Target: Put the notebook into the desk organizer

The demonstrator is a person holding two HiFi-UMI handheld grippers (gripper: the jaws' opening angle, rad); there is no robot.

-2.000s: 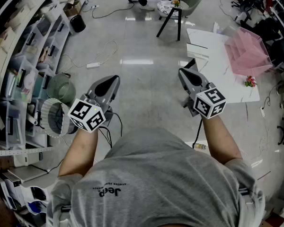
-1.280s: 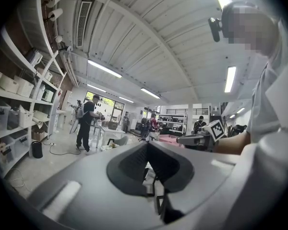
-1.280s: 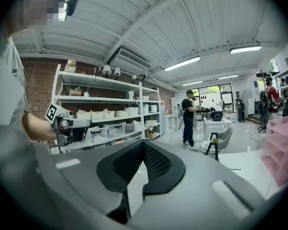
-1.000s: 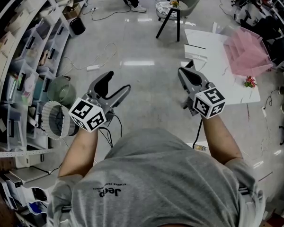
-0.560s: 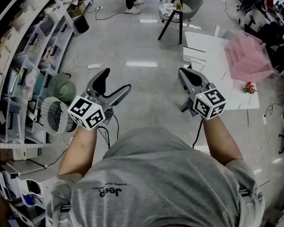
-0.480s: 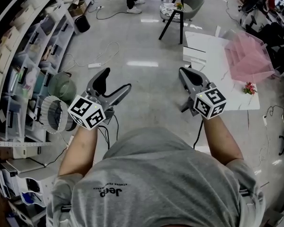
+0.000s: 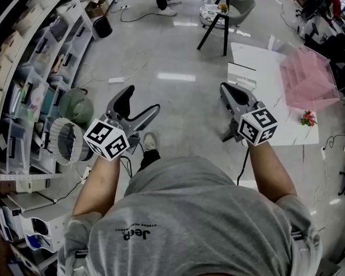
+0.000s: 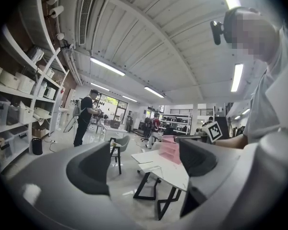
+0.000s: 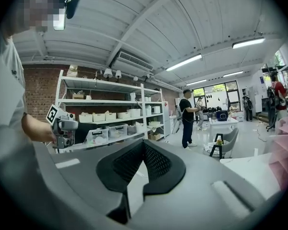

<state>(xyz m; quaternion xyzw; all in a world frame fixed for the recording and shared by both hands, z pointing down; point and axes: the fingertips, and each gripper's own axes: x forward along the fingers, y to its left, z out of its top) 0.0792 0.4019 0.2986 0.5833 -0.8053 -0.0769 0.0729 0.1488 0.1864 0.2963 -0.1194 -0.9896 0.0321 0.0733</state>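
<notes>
Left tongs [image 7: 140,100]: just been opening. Clenched 2 seconds ago, now spread fully wide, with nothing between the jaws but floor and the distant tabletop.
Right tongs [image 7: 225,89]: clenched tip to tip and empty, no different from 2 seconds ago.
Shoe [image 7: 149,141]: newly in sight below the left tongs, mid-stride. Walking in, both tongs carried level ahead of the chest.
Tabletop [image 7: 274,117]: white, off to the right, a touch lower in the head view than 1 second ago. Well apart from both tongs.
Desk organizer [image 7: 309,78]: pink, standing on the tabletop's far right part.
Notebook: not surely picked out. A flat white pad [image 7: 245,73] on the tabletop's near-left part, apart from the organizer, looks likeliest.
Meaning: approach only, nothing touched yet. The opened left tongs suggest readiness for the pick-up on reaching the tabletop.
</notes>
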